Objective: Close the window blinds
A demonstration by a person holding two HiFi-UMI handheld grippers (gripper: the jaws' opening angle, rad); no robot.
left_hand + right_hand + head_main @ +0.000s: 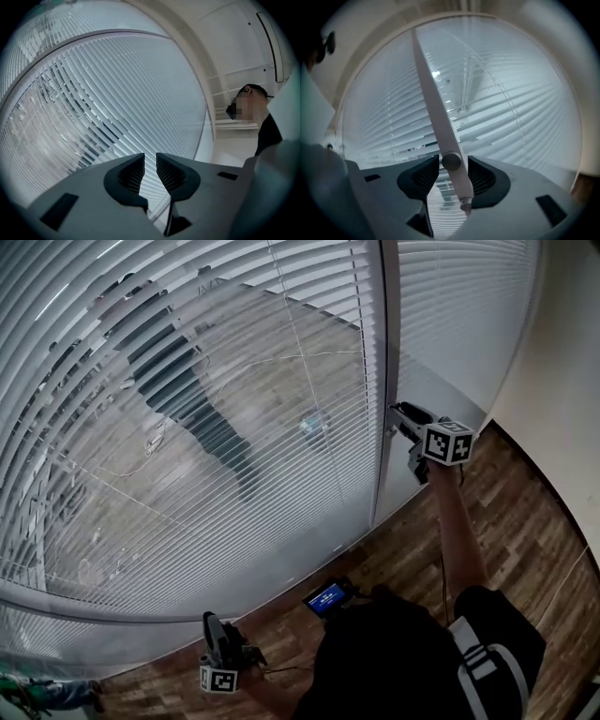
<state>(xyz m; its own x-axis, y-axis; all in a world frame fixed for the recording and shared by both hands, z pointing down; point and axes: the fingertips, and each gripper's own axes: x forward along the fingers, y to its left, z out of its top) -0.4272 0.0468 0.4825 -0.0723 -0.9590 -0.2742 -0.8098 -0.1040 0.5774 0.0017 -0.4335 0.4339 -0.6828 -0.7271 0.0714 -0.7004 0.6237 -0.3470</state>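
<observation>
The right gripper (pixel 398 414) is held up level against the window blinds (pixel 234 381), and in the right gripper view its fingers (pixel 427 176) stand apart with the pale tilt wand (pixel 436 108) between them. A round knob (pixel 451 161) on the wand sits level with the pads, and a thin gap shows on either side, so the pads flank the wand without clamping it. The wand's lower end (pixel 465 204) hangs just below the fingers, while the rest slants up and away from them toward the top of the blinds. Beyond the fingertips the slats are tilted partly open, with light and dim outdoor shapes showing between them. The wide blind lies to the left of these fingers, and a narrower blind (pixel 459 324), whose slats look flatter and paler, lies above and to the right of them, past a grey upright frame (pixel 384 352). The left gripper (pixel 212 622) is held low, well below and left of the right one, over the wooden floor (pixel 525 512). Its fingers (pixel 131 173) are parted by a narrow slit, hold nothing, and point up at the wide blind without touching it.
</observation>
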